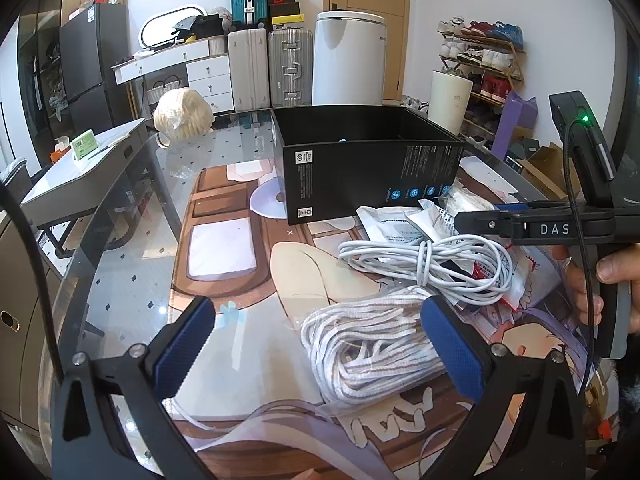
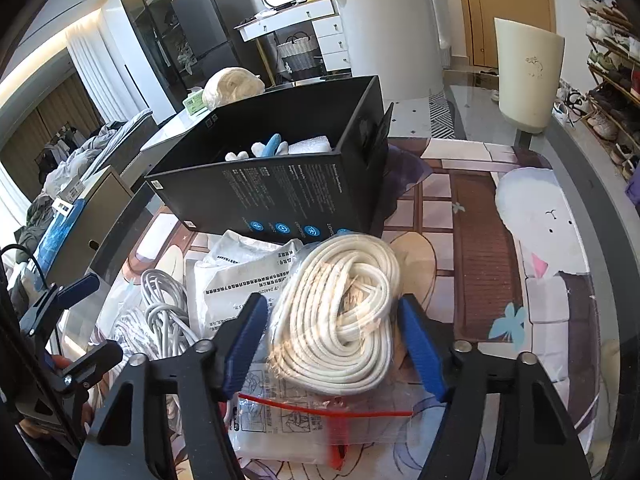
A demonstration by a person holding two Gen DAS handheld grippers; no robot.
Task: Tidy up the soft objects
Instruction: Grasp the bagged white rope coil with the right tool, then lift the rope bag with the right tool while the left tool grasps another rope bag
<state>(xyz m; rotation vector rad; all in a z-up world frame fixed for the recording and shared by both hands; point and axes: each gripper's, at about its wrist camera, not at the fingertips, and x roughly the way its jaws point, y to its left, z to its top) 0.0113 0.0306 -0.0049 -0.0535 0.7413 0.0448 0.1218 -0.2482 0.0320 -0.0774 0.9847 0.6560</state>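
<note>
A black open box point(image 1: 360, 168) stands on the table; in the right wrist view it point(image 2: 280, 184) holds a blue-and-white plush toy point(image 2: 268, 146) and white foam. My right gripper point(image 2: 334, 344) is shut on a bagged coil of cream rope point(image 2: 340, 312), held in front of the box. My left gripper point(image 1: 320, 344) is open and empty, its right finger beside a bagged coil of white braided rope point(image 1: 372, 352) lying on the mat. A grey cable bundle point(image 1: 432, 264) and white packets point(image 1: 400, 220) lie between that rope and the box.
A red-zip plastic bag point(image 2: 304, 424) lies under my right gripper. The glass table carries a printed anime mat point(image 1: 240, 248). A white bin point(image 2: 528, 76) stands beyond the table's far right edge. Suitcases, drawers and a shoe rack line the walls behind.
</note>
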